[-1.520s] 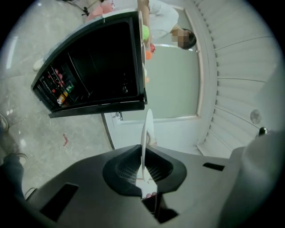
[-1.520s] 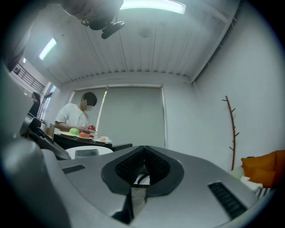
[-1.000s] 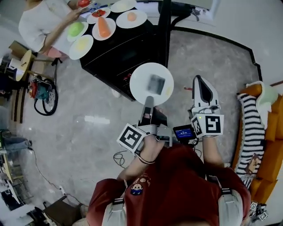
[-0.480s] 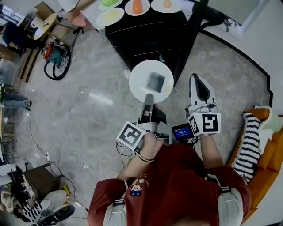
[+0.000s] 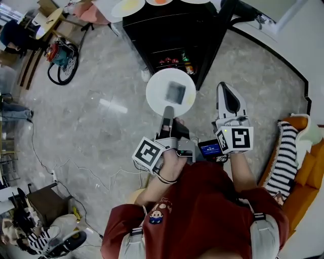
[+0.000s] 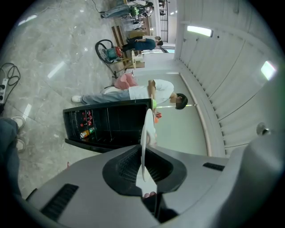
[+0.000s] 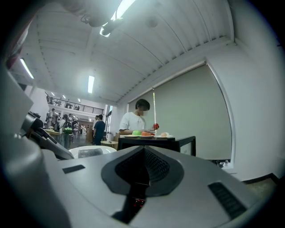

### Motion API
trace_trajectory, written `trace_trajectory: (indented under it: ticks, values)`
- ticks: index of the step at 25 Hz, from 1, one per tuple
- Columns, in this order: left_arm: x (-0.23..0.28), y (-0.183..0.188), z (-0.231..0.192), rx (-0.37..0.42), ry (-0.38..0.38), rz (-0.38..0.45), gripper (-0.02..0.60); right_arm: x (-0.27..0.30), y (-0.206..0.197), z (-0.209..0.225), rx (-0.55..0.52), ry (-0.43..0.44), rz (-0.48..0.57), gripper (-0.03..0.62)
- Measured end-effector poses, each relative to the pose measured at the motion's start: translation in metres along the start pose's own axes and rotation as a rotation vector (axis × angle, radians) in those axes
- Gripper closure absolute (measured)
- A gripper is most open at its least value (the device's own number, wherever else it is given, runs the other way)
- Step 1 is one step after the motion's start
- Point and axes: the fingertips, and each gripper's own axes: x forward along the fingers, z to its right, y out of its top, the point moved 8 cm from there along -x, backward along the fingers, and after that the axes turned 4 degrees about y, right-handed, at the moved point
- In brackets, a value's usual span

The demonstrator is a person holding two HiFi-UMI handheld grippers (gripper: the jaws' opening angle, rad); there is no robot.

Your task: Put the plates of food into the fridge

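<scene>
So the person has swung round toward the fridge (image 5: 167, 35) over the last second. A moment ago you were looking down on its top with all the waiting plates; now only the edges of those plates (image 5: 126, 6) poke in at the top of the head view, and the front of the fridge faces them, with the bottles and cans (image 5: 174, 60) on its shelf showing.

The plate (image 5: 158, 93) hasn't budged relative to the hands. The left gripper (image 5: 167, 115) has its fingers clamped on the near rim, holding it out flat in mid-air just short of the fridge front, and the grey square of food (image 5: 176, 92) sits in the middle of it. From the left gripper view you see the plate edge-on, lined up with the dark shelves.

The right gripper (image 5: 227, 93) rides alongside, fingers closed on nothing.

My read: this is the carry leg nearly done, with the plate lowered and aimed at the shelves, so sliding it in looks like the next bit. I honestly can't tell whether that front is an open door or glass. If it's glass, the free right gripper will have to deal with it first.
</scene>
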Motion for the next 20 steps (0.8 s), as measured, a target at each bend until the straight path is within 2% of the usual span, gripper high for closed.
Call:
trace_trajectory:
  ticks: [11, 20]
  values:
    - [0.000, 0.033, -0.005, -0.011, 0.005, -0.035, 0.560, 0.009, 0.007, -0.025, -0.027, -0.038, -0.017, 0.583]
    - [-0.007, 0.015, 0.002, -0.012, -0.020, 0.022, 0.560, 0.004, 0.012, -0.011, -0.031, 0.019, 0.016, 0.583]
